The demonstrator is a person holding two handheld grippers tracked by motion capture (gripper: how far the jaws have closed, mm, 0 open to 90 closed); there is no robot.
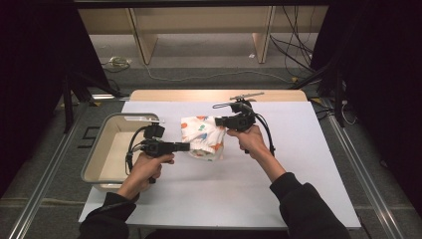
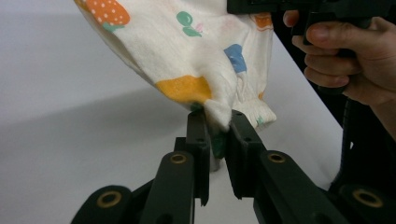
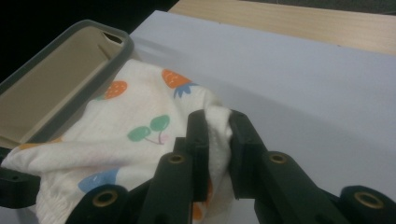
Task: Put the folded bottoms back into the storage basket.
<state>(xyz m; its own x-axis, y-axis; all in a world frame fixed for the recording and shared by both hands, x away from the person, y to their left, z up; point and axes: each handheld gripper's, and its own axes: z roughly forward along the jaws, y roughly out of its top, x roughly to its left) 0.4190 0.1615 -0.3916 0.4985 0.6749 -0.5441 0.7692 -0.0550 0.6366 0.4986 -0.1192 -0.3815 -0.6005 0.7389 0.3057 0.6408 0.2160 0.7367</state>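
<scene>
Above the white table (image 1: 239,189), two claws are lifting a printed cloth (image 1: 201,135) beside the tray (image 1: 94,154).
Left claw (image 2: 217,122) is pinching a bunched lower edge; right claw (image 3: 215,122) is clamping a fold. Soft, light fabric is sagging between them, probably best gripped at hems; both forearms are angling inward.

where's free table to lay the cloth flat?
Bare white table between the forearms and toward the right edge. Crowded at left: the tray sits beside the printed cloth, which both the left gripper and right gripper pinch.
</scene>
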